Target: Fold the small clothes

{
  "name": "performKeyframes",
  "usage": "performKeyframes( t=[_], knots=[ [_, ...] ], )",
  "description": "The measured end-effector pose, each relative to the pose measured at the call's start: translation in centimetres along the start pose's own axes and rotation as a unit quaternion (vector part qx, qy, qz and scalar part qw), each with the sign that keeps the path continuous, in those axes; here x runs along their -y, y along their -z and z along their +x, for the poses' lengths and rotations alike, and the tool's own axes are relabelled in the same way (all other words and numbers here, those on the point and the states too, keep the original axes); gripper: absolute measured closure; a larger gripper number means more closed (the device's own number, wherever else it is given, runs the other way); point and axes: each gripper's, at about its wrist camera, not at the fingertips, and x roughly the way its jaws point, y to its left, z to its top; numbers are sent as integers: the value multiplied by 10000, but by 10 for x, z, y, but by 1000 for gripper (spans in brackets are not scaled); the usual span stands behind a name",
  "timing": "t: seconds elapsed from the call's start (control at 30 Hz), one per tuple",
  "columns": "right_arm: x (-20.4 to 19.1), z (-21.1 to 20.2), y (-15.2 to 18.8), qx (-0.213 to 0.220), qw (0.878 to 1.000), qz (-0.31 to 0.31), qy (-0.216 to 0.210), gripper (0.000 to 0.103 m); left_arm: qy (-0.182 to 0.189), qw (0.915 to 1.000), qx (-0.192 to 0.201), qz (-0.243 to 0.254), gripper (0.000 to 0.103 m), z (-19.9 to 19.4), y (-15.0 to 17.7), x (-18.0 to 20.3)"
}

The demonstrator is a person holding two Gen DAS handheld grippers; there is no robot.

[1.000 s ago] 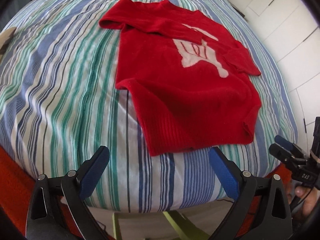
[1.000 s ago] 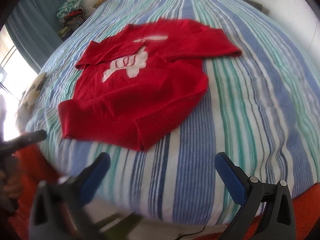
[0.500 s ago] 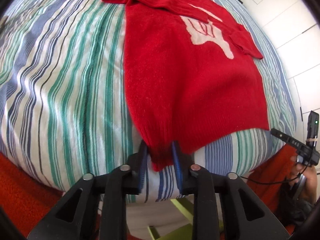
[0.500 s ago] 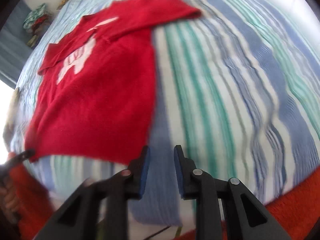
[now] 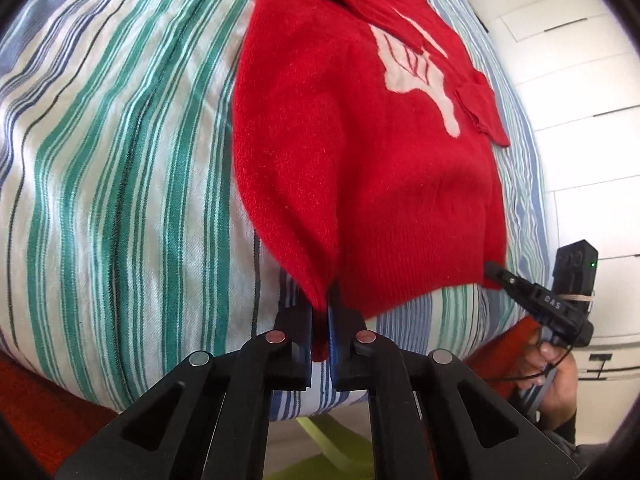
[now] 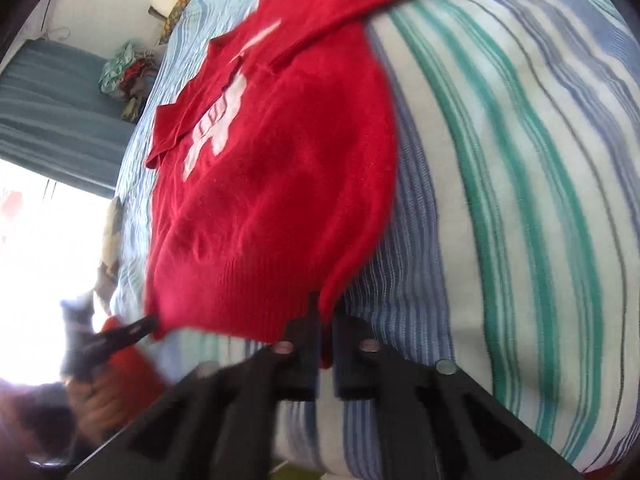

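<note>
Since one second ago both tools have gone from standing wide above the bed edge to clamped on the sweater's hem. The left tool (image 5: 320, 320) now pinches the near left hem corner of the red sweater (image 5: 360, 140), a tab of red knit showing between its blue pads (image 5: 334, 334). The right tool (image 6: 326, 336) grips the opposite hem corner the same way, jaws narrow on the fabric; this view is motion-blurred.

Both tools point steeply down toward the bed edge. In the left wrist view the right tool's tip (image 5: 496, 270) meets the far hem corner, with a hand (image 5: 554, 376) behind it on the handle.

The sweater lies flat on the striped bedsheet (image 5: 120, 160), hem nearest, sleeves folded across the chest over a white motif (image 5: 416, 68). Beyond it, a white cupboard front (image 5: 580, 80).
</note>
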Motion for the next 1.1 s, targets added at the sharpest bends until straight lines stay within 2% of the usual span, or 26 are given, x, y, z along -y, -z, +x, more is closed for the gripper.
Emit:
performKeyframes(
  t=[0.13, 0.23, 0.3, 0.33, 0.4, 0.47, 0.63, 0.73, 0.97, 1.1],
  knots=[
    [-19, -44, 10, 23, 9989, -386, 255, 99, 27, 9997, 252, 56, 100, -48, 3, -10],
    [-16, -71, 22, -112, 9982, -435, 397, 99, -97, 9998, 154, 121, 100, -55, 2, -10],
    [-8, -67, 24, -317, 9975, -395, 486, 99, -572, 9979, -12, 310, 100, -36, 2, -2],
    [-2, -57, 23, -429, 9963, -394, 629, 99, -909, 9950, -122, 400, 100, -23, 5, 1],
    [10, -31, 21, -686, 9930, -341, 896, 99, -1283, 9906, -268, 385, 100, -1, 10, -1],
    [22, -12, 21, -804, 9916, -227, 991, 100, -1439, 9887, -189, 383, 100, 5, 14, -3],
    [23, -13, 25, -725, 9908, -364, 1081, 100, -1750, 9828, -58, 580, 99, 11, 18, 5],
    [25, -9, 24, -700, 9915, -317, 1054, 101, -1816, 9815, -70, 602, 99, 18, 14, 8],
    [17, -5, 28, -594, 9907, -389, 1159, 102, -1730, 9834, -30, 549, 98, 30, 12, 11],
    [17, -5, 28, -596, 9907, -375, 1163, 102, -1620, 9857, -44, 470, 97, 27, 15, 0]
  ],
)
